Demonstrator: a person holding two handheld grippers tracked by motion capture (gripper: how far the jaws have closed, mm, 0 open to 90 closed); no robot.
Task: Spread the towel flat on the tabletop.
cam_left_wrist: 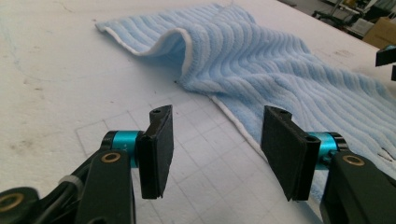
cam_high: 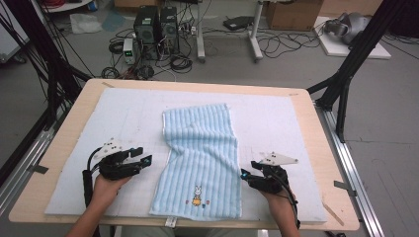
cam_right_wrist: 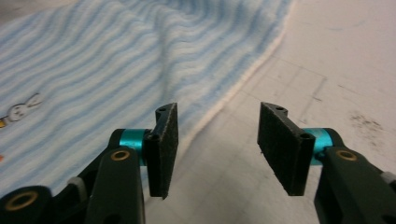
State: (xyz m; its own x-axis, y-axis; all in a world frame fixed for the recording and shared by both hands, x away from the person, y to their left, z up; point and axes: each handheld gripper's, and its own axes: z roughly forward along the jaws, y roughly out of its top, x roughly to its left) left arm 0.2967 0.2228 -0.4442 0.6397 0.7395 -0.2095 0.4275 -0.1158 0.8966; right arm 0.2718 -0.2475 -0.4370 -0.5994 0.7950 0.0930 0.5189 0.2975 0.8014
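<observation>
Jaws on both tools stand apart w/ nothing between them. Left gripper (cam_high: 146,159) sits lower left of the high view, pointing right toward the towel (cam_high: 200,163); in the left gripper view the towel's white-trimmed edge (cam_left_wrist: 233,116) runs just ahead of the open pads, near the right one, not touching. Right gripper (cam_high: 245,175) sits lower right of centre, just beside the towel's right edge; in the right gripper view that edge (cam_right_wrist: 243,79) runs diagonally up from btwn the pads, the left pad over the cloth.

Towel lies mid-frame on the white mat (cam_high: 296,123), long axis running from bottom of frame toward the top, bunny print (cam_high: 197,193) at the near end, a raised fold on its upper left side. Each tool flanks one long edge near the bottom; right one looks closer to its edge. Likely next: each pinches its own side edge.
</observation>
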